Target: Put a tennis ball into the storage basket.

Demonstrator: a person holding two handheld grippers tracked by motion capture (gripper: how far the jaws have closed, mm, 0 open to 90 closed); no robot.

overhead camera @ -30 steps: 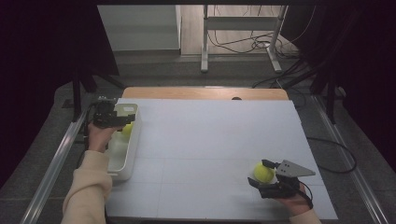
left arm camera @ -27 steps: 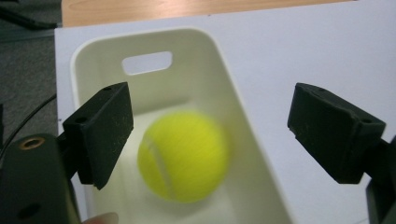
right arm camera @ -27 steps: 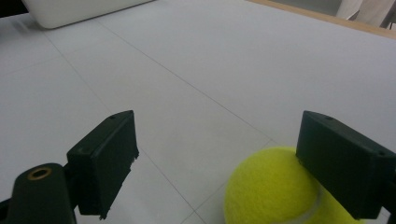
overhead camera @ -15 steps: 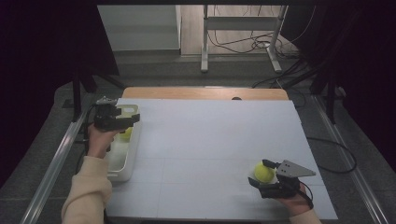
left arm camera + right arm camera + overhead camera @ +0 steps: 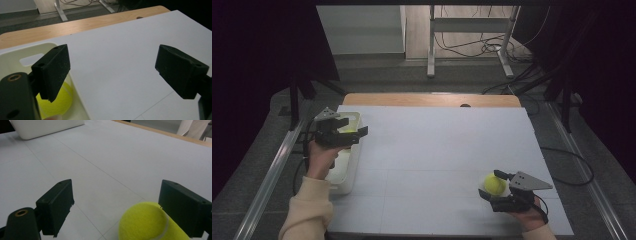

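My left gripper (image 5: pixel 357 134) hovers over the far end of a white bin (image 5: pixel 348 175) at the table's left edge. Its jaws have just been opening and stand open with nothing between them (image 5: pixel 112 62). A yellow tennis ball (image 5: pixel 58 102) lies inside the bin (image 5: pixel 25 51), below the left jaw. Near the front right of the table, my right gripper (image 5: pixel 499 190) rests low and open. A second yellow tennis ball (image 5: pixel 495 184) sits on the white surface between its jaws (image 5: pixel 117 191). That ball (image 5: pixel 147 223) lies close against the right-hand jaw and far from the other one.
A white sheet (image 5: pixel 437 150) covers the table, with a strip of bare wood (image 5: pixel 427 99) along the far edge. Metal rails run down both sides. The white bin (image 5: pixel 45 127) stands far off in the right gripper view.
My left gripper has drifted a little to the right over the bin, its jaws now reaching past the bin's right rim. The right gripper and its ball have stayed put.
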